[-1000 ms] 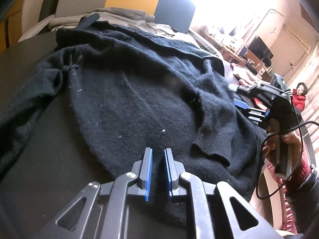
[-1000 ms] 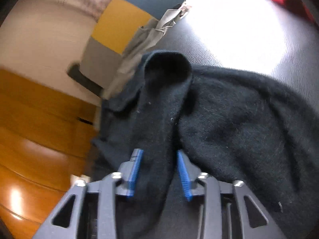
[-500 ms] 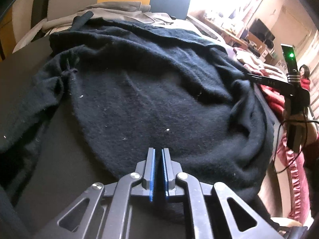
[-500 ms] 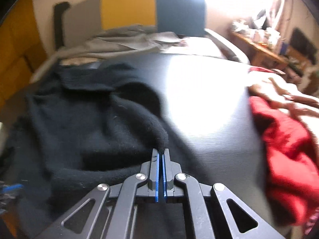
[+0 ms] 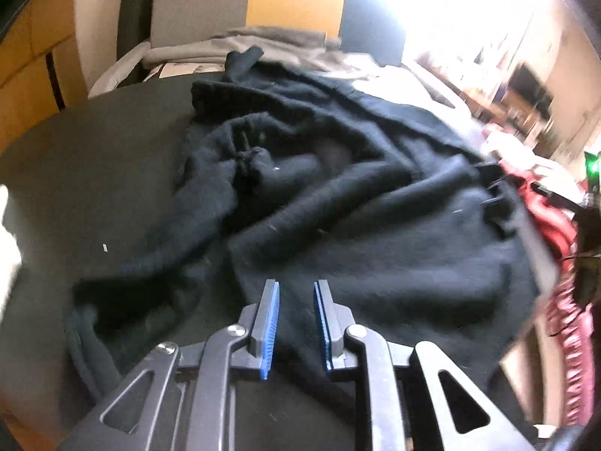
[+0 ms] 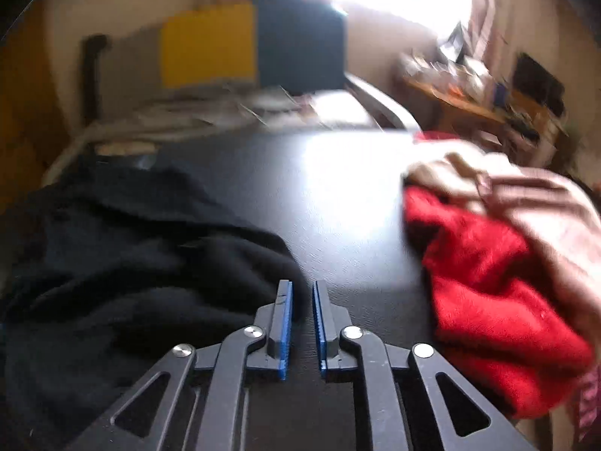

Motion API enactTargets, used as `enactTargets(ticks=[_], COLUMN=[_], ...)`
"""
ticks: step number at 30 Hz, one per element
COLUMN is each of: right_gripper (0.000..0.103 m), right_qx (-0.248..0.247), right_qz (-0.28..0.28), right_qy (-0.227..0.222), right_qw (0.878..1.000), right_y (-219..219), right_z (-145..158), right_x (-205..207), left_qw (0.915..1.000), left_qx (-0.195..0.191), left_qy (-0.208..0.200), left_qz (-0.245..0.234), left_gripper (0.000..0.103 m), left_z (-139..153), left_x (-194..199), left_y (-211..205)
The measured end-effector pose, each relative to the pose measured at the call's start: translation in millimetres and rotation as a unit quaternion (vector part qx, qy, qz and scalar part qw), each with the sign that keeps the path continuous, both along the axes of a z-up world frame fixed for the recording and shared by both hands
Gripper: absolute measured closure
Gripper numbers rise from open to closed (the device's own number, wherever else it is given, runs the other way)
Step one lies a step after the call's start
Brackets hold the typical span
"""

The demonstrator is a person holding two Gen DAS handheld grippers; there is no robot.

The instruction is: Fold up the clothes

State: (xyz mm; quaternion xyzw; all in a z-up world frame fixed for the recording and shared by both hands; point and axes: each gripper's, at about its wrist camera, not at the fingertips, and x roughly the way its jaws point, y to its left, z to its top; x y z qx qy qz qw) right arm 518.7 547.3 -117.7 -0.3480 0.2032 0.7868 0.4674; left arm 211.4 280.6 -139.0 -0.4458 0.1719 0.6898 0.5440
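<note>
**Now: black sweater bunched on the dark table, both grippers empty**

Largest in view, the dark table (image 6: 349, 188) carries everything; places below are given relative to the black sweater (image 5: 375, 225). It lies crumpled across the middle of the table, its body ridged with diagonal folds and one sleeve (image 5: 86, 334) trailing off its near left edge. Right of the sweater, well apart across bare tabletop, sits a red garment (image 6: 484, 285) under a pale striped cloth (image 6: 526, 195). Beyond the sweater's far edge lies a grey garment (image 5: 263, 41).

The left gripper (image 5: 296, 323) hangs over the sweater's near hem, jaws spread with nothing between them. The right gripper (image 6: 300, 327) sits at the sweater's near right edge, jaws slightly parted and empty, the cloth just beside its left finger.

Judged from the wrinkles, a clean fold calls for flattening: each gripper would best pinch a single layer at a hem corner, then draw outward evenly so the ridges pull out. Bringing the trailing sleeve onto the body would keep the stack square. Both views are motion-blurred, so fine edges are uncertain.
</note>
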Motion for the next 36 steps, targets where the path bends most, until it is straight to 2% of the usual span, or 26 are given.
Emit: enactTargets(ticks=[2,3,5,8,10,11,17,20,22,24,26,27,30,33,36], right_gripper=[0.078,0.074,0.074,0.074,0.073,0.073,0.07,0.07,0.07,0.07,0.068,0.067,0.064,0.064,0.064], right_qx=[-0.011,-0.026,-0.054,-0.089,-0.1,-0.105,-0.138,-0.151,-0.143,-0.13,-0.117,-0.115,-0.109,-0.092,-0.073], right_qz=[0.061,0.089,0.124,0.13,0.121,0.116,0.088,0.075,0.073,0.085,0.1,0.115,0.169,0.182,0.184], right_qy=[0.019,0.007,-0.032,-0.109,-0.108,-0.108,-0.106,-0.103,-0.082,-0.03,0.019,0.033,0.051,0.032,0.008], right_qw=[0.998,0.996,0.99,0.981,0.982,0.982,0.981,0.98,0.984,0.987,0.988,0.986,0.978,0.978,0.98], right_y=[-18,-26,-39,-48,-49,-49,-52,-53,-45,-39,-34,-33,-36,-24,-6], right_z=[8,3,-13,-47,-49,-50,-54,-54,-43,-24,-8,-4,-1,-5,-10], right_x=[-10,-19,-33,-41,-33,-29,-6,4,-1,-14,-29,-46,-111,-163,-209], left_qw=[0.9995,0.9992,0.9985,0.9972,0.9976,0.9973,0.997,0.9965,0.9928,0.9858,0.9754,0.9693,0.9586,0.9514,0.9582], left_qx=[0.024,0.028,0.031,0.026,-0.004,-0.016,0.009,0.042,0.07,0.1,0.113,0.116,0.116,0.144,0.123], left_qy=[-0.021,-0.025,-0.032,-0.033,-0.027,-0.037,-0.071,-0.071,-0.093,-0.092,-0.085,-0.077,-0.06,-0.091,-0.097], left_qz=[-0.005,-0.013,-0.031,-0.061,-0.063,-0.061,-0.031,-0.01,0.029,0.099,0.169,0.203,0.253,0.256,0.24], left_gripper=[0.084,0.084,0.084,0.084,0.084,0.084,0.084,0.082,0.081,0.079,0.076,0.075,0.074,0.074,0.074], left_z=[2,1,-1,-6,-16,-24,-27,-11,5,23,33,37,41,37,19], left_x=[7,13,25,44,50,50,39,30,6,-26,-57,-70,-96,-105,-102], left_y=[-8,-7,-2,4,10,9,-1,-20,-50,-93,-133,-153,-183,-184,-158])
